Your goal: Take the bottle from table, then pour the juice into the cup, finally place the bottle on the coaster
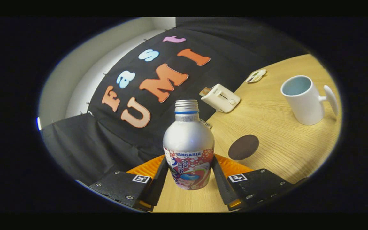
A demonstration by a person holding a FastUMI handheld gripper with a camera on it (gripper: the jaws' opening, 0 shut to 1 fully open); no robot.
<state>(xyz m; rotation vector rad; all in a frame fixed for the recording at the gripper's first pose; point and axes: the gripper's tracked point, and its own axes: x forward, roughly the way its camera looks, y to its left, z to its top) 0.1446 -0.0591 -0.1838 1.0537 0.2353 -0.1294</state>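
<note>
Wooden table (276, 134) at lower centre: my gripper (188, 174) clamps the uncapped silver juice bottle (188, 150), both fingers (158, 182) pressing its sides.

Bottle (188, 150): silver, capless, printed label, held between the fingers, tilted with the view. Cup (302, 99): white mug, empty, well beyond. Coaster (243, 147): dark round disc on table, between them.

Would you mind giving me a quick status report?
Gripper shut on bottle, cap off. Cup and coaster beyond the fingers, toaster further back. Nothing in the way.
</note>
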